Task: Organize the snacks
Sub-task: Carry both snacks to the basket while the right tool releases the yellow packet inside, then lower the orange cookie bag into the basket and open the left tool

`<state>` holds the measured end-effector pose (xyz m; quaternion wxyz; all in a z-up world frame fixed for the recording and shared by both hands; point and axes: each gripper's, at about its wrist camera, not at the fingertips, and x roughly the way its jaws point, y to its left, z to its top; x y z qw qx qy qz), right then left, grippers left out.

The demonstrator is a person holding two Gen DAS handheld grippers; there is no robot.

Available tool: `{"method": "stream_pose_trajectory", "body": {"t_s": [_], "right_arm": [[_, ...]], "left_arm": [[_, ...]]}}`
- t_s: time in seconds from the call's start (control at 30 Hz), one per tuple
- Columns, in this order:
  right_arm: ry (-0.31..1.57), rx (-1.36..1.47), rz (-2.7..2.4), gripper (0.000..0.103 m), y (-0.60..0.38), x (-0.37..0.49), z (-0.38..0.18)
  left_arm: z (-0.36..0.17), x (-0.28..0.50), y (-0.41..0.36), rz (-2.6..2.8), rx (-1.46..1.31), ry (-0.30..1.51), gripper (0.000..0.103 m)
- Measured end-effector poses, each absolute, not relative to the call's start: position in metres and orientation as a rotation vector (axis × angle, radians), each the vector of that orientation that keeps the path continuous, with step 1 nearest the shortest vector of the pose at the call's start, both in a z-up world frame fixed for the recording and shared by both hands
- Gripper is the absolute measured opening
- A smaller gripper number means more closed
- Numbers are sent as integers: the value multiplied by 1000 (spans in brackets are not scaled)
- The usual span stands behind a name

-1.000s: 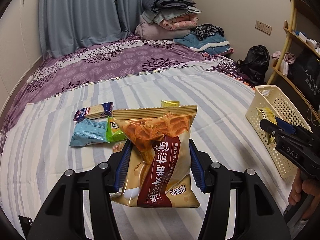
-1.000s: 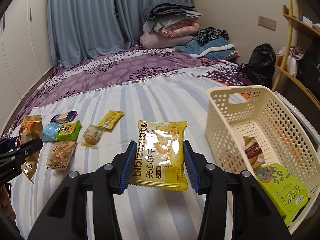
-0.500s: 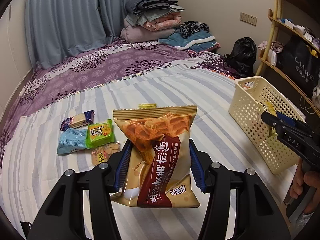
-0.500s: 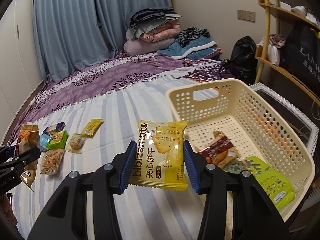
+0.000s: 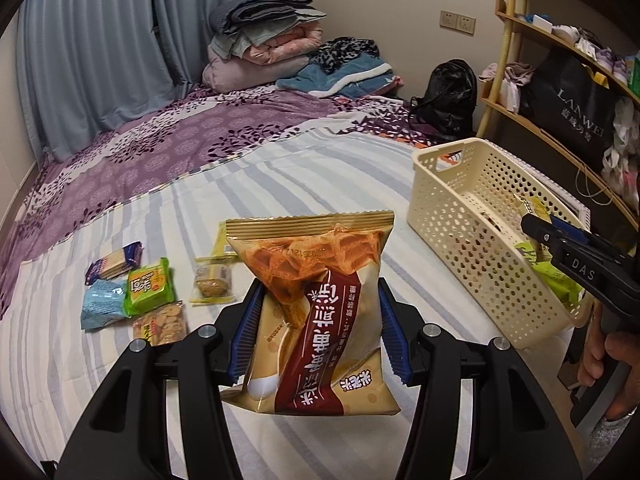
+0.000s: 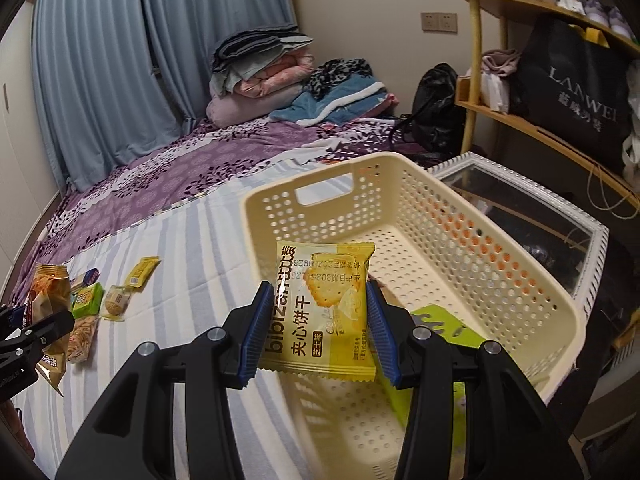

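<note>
Your left gripper [image 5: 316, 332] is clamped on a tan chip bag [image 5: 316, 312], which stands upright between its blue pads, held clear above the striped bed [image 5: 320, 168]. Ahead and to its left, several small snack packets [image 5: 150, 292] lie close together on the bed. The cream basket [image 5: 472, 216] sits ahead to its right.

Your right gripper [image 6: 318, 330] is clamped on a yellow biscuit packet [image 6: 322, 312], held over the near end of the basket [image 6: 440, 216]. Just below and to the right of this gripper, a green packet [image 6: 436, 320] lies in the basket, partly hidden, so what else sits beneath it is hard to tell.
</note>
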<state>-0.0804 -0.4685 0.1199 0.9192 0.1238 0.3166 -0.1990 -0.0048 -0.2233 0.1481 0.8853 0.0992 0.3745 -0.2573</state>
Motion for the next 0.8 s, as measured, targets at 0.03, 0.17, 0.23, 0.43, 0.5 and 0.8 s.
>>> {"method": "stream_pose_trajectory", "body": {"t_s": [0.03,0.17,0.23,0.43,0.5,0.8], "right_arm": [[651,258,-416,47,-472,-82,119],[655,275,-446,47,-486,-89,116],[656,284,-459,47,-492,-92,114],[661,311,-490,48,-509,-98,109],[668,317,-497,48,-514,-100,107],[664,344,-526,65,-528,-107,103]], "left_arm": [[149,-5,-228,-541,211,777,56],[151,-8,-243,-570,225,770,56],[152,-10,-252,-586,234,766,56],[156,-17,-274,-624,256,758,56],[156,-19,-279,-634,263,757,56],[162,-23,-303,-671,288,748,56]]}}
